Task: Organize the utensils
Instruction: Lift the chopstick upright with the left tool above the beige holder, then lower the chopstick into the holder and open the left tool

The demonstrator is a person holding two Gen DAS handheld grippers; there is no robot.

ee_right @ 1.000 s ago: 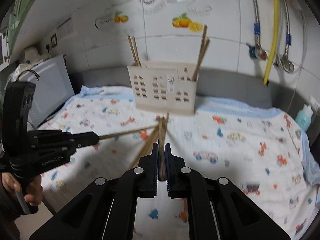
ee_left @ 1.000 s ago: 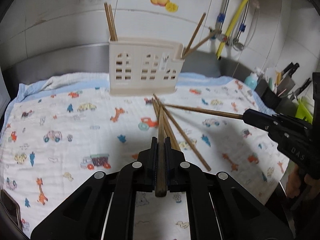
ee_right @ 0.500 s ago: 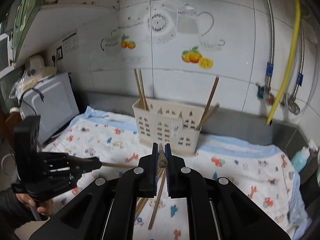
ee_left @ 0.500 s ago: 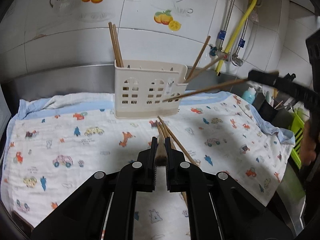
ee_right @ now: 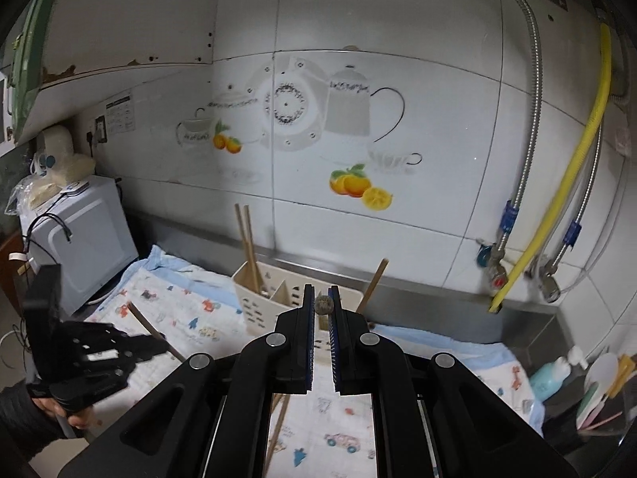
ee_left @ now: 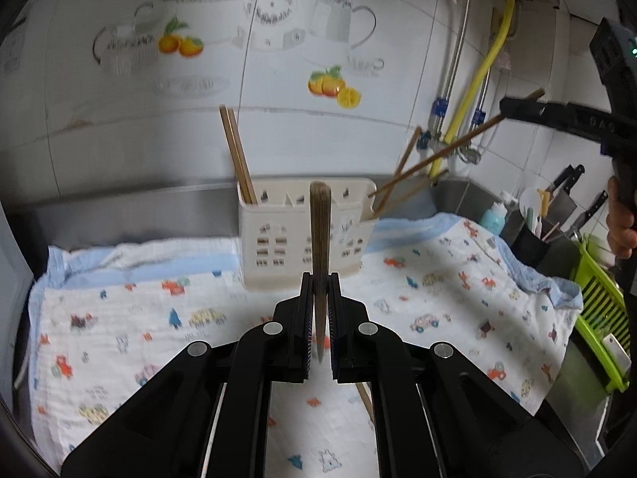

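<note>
- Left gripper point(ee_left: 319, 279): clenched on one wooden chopstick point(ee_left: 319, 235), which stands up between the pads, blunt end uppermost, thin end showing below them.
- Seen from the right wrist, the left gripper point(ee_right: 159, 345) is at the left edge of the counter, chopstick point(ee_right: 145, 320) slanting up and away from it; a hand point(ee_right: 75, 418) in a dark sleeve holds its grip.
- Right gripper point(ee_right: 323, 292): clenched on a second chopstick point(ee_right: 324, 304), seen end-on between the tips.
- From the left wrist, the right gripper point(ee_left: 507, 107) is raised at upper right; its chopstick point(ee_left: 442, 151) slopes down to the holder's right end. Whether the tip is inside the slot, cannot tell.
- Holder point(ee_left: 274, 235): cream plastic, cut-out windows, upright at the back edge of the cloth, near the tiled wall.
- Two chopsticks point(ee_left: 237, 159) stand in its left compartment; more lean out of the right end point(ee_left: 406, 159).
- Cloth point(ee_left: 139, 318): white, cartoon print, covers the counter.
- Loose chopstick point(ee_left: 364, 400) lies on the cloth, under the left gripper.
- Knives point(ee_left: 565, 187) in a rack at far right.
</note>
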